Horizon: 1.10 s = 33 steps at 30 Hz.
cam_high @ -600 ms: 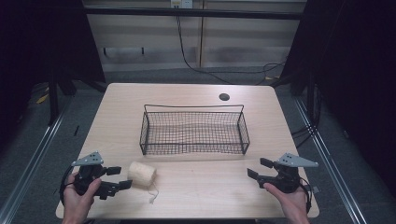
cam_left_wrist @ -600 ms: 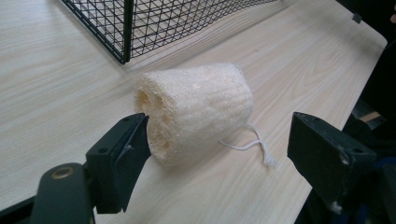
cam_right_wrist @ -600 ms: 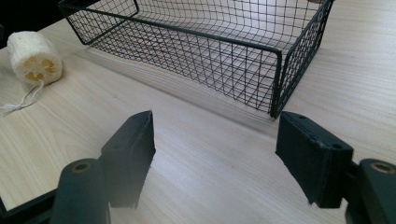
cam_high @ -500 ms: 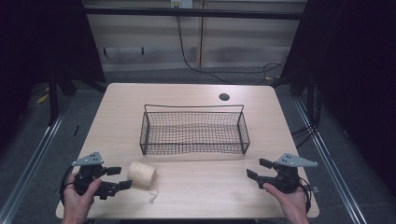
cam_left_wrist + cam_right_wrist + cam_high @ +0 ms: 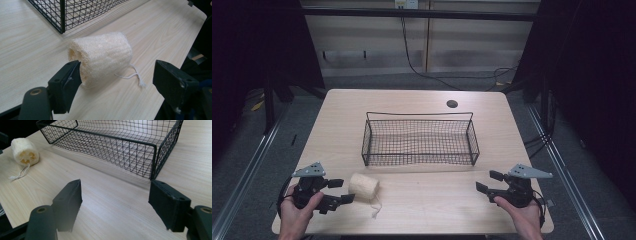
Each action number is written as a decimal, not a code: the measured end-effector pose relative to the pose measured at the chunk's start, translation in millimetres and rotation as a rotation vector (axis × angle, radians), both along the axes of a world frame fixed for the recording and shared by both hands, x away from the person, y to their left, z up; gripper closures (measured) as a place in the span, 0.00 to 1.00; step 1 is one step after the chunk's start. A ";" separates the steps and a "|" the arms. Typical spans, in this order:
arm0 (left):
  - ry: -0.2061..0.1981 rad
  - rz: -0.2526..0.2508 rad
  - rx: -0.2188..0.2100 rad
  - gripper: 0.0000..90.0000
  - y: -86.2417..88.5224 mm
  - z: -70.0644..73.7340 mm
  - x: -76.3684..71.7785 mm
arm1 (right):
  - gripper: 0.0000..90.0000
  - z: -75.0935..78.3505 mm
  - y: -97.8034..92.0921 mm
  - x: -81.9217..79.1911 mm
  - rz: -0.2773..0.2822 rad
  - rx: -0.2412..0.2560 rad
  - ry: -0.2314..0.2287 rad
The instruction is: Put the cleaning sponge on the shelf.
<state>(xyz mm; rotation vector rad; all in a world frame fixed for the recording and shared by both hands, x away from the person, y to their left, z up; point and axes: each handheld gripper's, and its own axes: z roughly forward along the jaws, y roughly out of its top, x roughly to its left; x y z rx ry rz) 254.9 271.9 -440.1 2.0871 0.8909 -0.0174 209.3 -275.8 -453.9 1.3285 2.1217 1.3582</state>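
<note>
My left gripper (image 5: 343, 191), jaws spread wide, sits just beside the loofah (image 5: 363, 186), which lies on its side in front of the wire basket (image 5: 419, 159), its long axis crossing my jaws, while my right gripper (image 5: 488, 182), also wide, waits well apart.

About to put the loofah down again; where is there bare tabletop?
Bare wood runs between the wire basket front wall and the near table edge, from the loofah across to the right gripper. More lies behind the basket. It is tight around the left gripper, beside the loofah and its string.
</note>
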 end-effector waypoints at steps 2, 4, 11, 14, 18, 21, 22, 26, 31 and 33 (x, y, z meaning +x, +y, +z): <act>-0.005 -0.008 0.013 0.25 -1.3 2.5 0.2 | 0.29 0.1 0.7 -0.1 0.005 0.002 0.000; -0.018 -0.016 0.025 0.25 -3.5 6.3 -0.4 | 0.29 0.7 1.6 -0.3 0.010 0.005 0.002; -0.030 -0.055 0.051 0.26 -8.6 14.8 1.2 | 0.27 1.6 3.4 0.3 0.019 0.018 0.010; -0.033 -0.075 0.076 0.27 -10.2 20.1 2.8 | 0.26 1.3 3.4 0.5 0.022 0.019 0.017; -0.047 -0.097 0.114 0.27 -12.1 26.1 5.3 | 0.26 1.2 4.1 0.4 0.028 0.019 0.022; -0.039 -0.123 0.134 0.27 -13.9 29.0 8.5 | 0.26 0.7 4.4 1.1 0.029 0.018 0.023; -0.037 -0.131 0.143 0.27 -14.6 30.4 9.6 | 0.26 0.5 4.4 1.4 0.032 0.017 0.031; -0.017 -0.153 0.161 0.25 -14.3 36.1 15.0 | 0.24 0.1 6.1 2.0 0.036 0.017 0.041; -0.008 -0.191 0.177 0.23 -18.0 39.4 20.9 | 0.23 -0.2 6.6 2.1 0.041 0.015 0.041; -0.010 -0.194 0.173 0.19 -19.1 41.6 24.1 | 0.23 -0.1 6.6 2.1 0.040 0.017 0.041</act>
